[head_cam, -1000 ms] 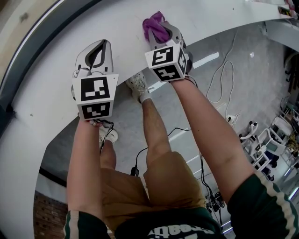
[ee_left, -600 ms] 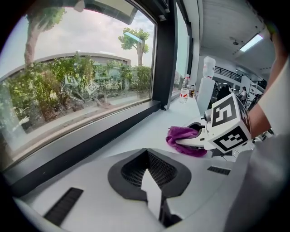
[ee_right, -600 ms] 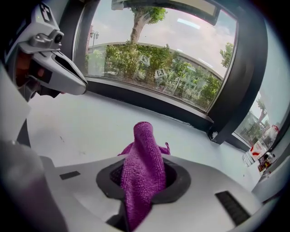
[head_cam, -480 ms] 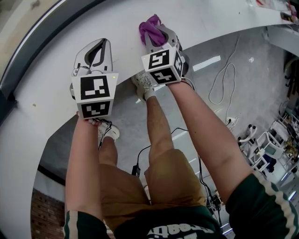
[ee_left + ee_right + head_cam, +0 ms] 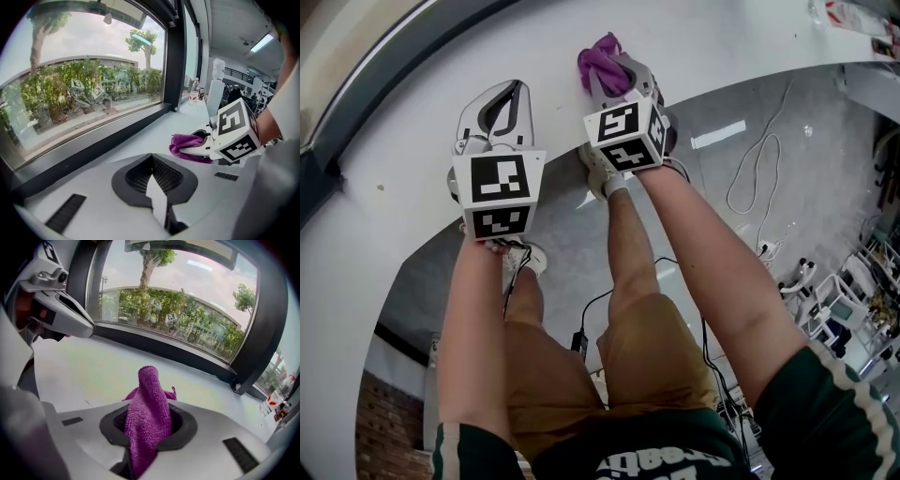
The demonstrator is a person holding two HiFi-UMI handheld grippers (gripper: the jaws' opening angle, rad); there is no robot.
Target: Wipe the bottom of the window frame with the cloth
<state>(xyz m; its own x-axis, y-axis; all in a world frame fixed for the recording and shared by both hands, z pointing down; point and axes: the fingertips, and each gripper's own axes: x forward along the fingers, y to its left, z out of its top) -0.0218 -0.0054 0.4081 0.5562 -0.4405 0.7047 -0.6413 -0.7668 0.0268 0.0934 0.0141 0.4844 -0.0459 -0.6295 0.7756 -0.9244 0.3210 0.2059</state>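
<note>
A: Which step is in hand here?

B: The approach, I'd say, not the wipe itself. The right claw is clamped tight on the purple cloth, which stands up out of the jaws in a bunched fold.

A: Where's the cloth relative to the frame?

B: It's over the white sill, on the near side. The dark bottom rail of the frame runs along the sill's far edge, under the glass, and the cloth is apart from it. I can't tell whether the cloth's underside touches the sill.

A: And the other hand?

B: The left claw has its jaws pressed together with nothing between them. It hangs over the sill beside the right one and plays no part that I can see.

A: So what does the next move call for?

B: As I judge it, the right claw needs to go forward until the cloth meets the rail at the foot of the glass. Then it should press down and drag sideways along the rail's length.

A: Anything to mind in that?

B: The fold is narrow, so it will likely take a firm press to spread the cloth onto the rail. The grip also has to hold against the drag. The left claw should be kept out of the wiping path.
</note>
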